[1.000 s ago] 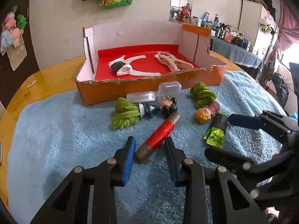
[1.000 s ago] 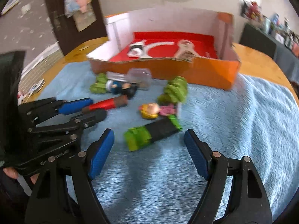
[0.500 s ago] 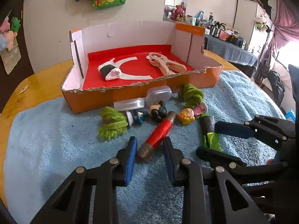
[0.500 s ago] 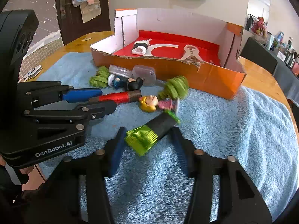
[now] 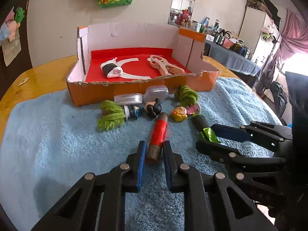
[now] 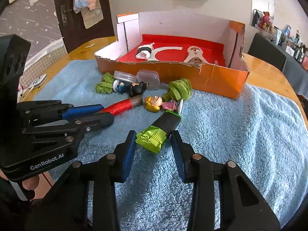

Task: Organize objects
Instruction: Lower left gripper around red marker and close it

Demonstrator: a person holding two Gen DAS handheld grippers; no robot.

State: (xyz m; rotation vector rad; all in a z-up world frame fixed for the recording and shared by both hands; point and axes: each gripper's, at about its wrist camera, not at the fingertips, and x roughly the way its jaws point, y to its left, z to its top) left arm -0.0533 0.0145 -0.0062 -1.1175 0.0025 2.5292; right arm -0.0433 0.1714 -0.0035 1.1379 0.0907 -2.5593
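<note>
A red-wrapped stick (image 5: 159,132) with brown ends lies on the blue towel (image 5: 48,144). My left gripper (image 5: 153,152) is shut on its near brown end; it also shows in the right wrist view (image 6: 100,113) with the stick (image 6: 121,107). A black stick with green foil end (image 6: 159,129) lies between the fingers of my right gripper (image 6: 153,142), which has closed around the foil end; it shows in the left wrist view (image 5: 205,129) too. An orange cardboard box (image 5: 134,90) with red floor stands behind.
Green yarn bundles (image 5: 110,115) (image 6: 180,91), small toy figures (image 6: 154,103) (image 5: 153,108) and clear plastic containers (image 5: 156,94) lie in front of the box. Inside the box are a black-and-white roll (image 5: 112,70) and a wooden tool (image 5: 163,66). Wooden table edge (image 5: 38,77) surrounds the towel.
Both grippers have closed: the left onto the red stick's end, the right around the green foil end. Both moved forward toward the sticks.
</note>
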